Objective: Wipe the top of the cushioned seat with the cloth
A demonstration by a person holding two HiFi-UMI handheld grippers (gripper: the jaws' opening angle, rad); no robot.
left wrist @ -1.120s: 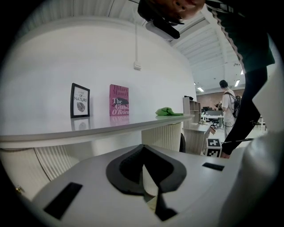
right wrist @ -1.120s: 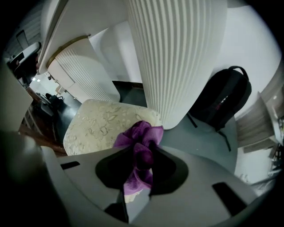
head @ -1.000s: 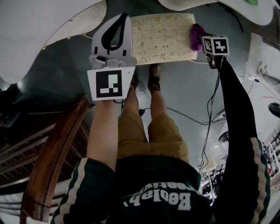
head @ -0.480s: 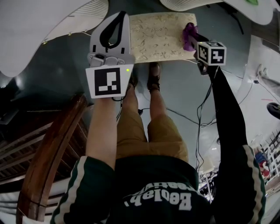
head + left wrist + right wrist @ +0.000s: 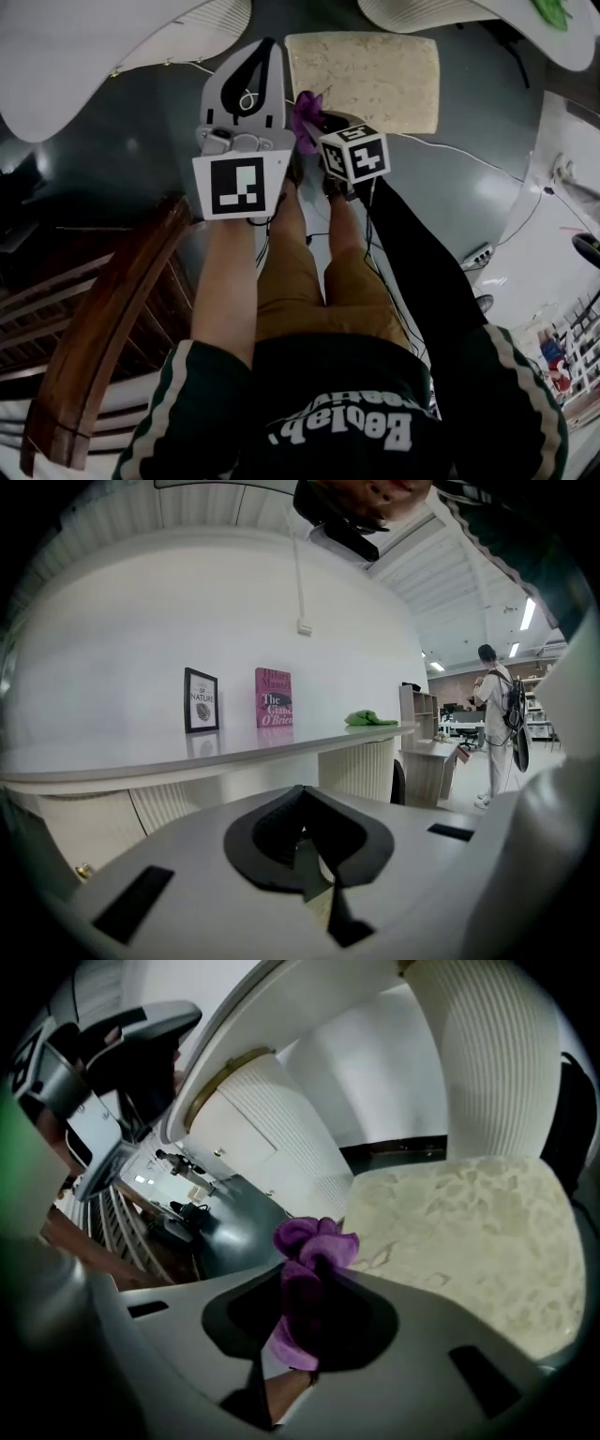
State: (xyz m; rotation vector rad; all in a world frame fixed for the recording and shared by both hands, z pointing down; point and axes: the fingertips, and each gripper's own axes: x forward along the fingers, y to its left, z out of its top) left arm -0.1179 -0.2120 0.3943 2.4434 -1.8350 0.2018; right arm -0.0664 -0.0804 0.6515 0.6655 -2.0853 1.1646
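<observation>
The cushioned seat (image 5: 375,80) is a cream, leaf-patterned square on the floor ahead of the person's feet. It fills the right of the right gripper view (image 5: 469,1232). A purple cloth (image 5: 306,111) is bunched in my right gripper (image 5: 314,120), which is shut on it. They hang just off the seat's near-left corner, and whether they touch it I cannot tell. In the right gripper view the cloth (image 5: 314,1246) sticks up between the jaws. My left gripper (image 5: 265,47) is held up beside it, shut and empty, pointing at a wall (image 5: 305,799).
White curved counters (image 5: 84,56) ring the floor at the left and top. A dark wooden rail (image 5: 103,328) runs at the lower left. Cables (image 5: 469,159) trail on the floor at the right. A shelf holds a framed print (image 5: 201,700), a pink book (image 5: 273,697) and a green cloth (image 5: 370,718); a person (image 5: 494,724) stands far off.
My right gripper has carried the purple cloth leftward from the seat's right edge across its top to beyond the near-left corner, beside the left gripper. The left gripper has barely moved.
</observation>
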